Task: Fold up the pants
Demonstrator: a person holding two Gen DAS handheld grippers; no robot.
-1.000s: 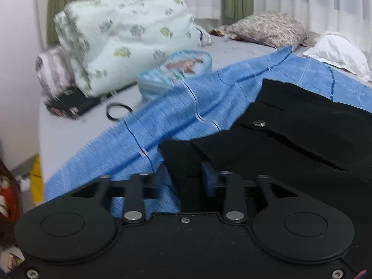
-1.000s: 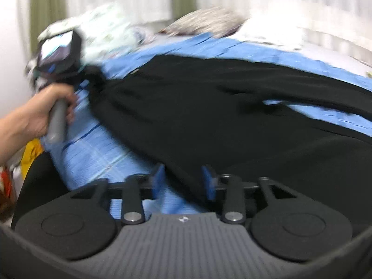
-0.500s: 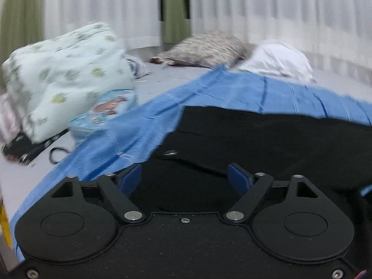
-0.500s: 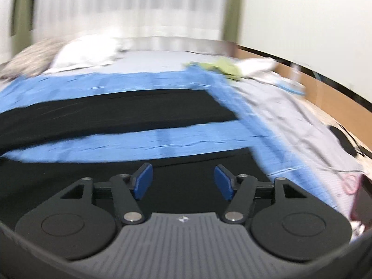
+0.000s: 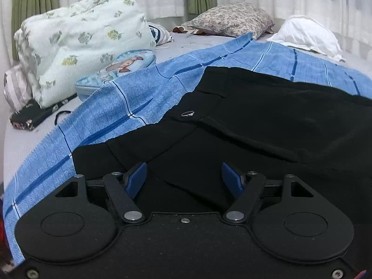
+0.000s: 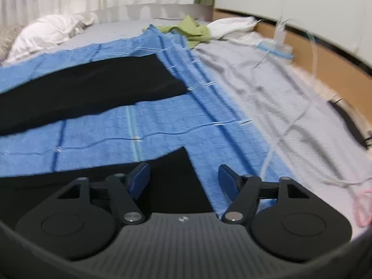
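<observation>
While we are hovering: both sets of fingers are standing apart, gripping nothing.
Pants (image 5: 267, 125): lying flat on the blue towel (image 5: 130, 102) (on the bed).
Left gripper (image 5: 183, 176): sitting over the waistband.
Right gripper (image 6: 183, 177): sitting at the near leg's hem (image 6: 183, 162), long axis running between us.

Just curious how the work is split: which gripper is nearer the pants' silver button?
Left. The left gripper hangs open over the waistband, the button just ahead. The right gripper is open at the leg hems, with no button in its view.
</observation>
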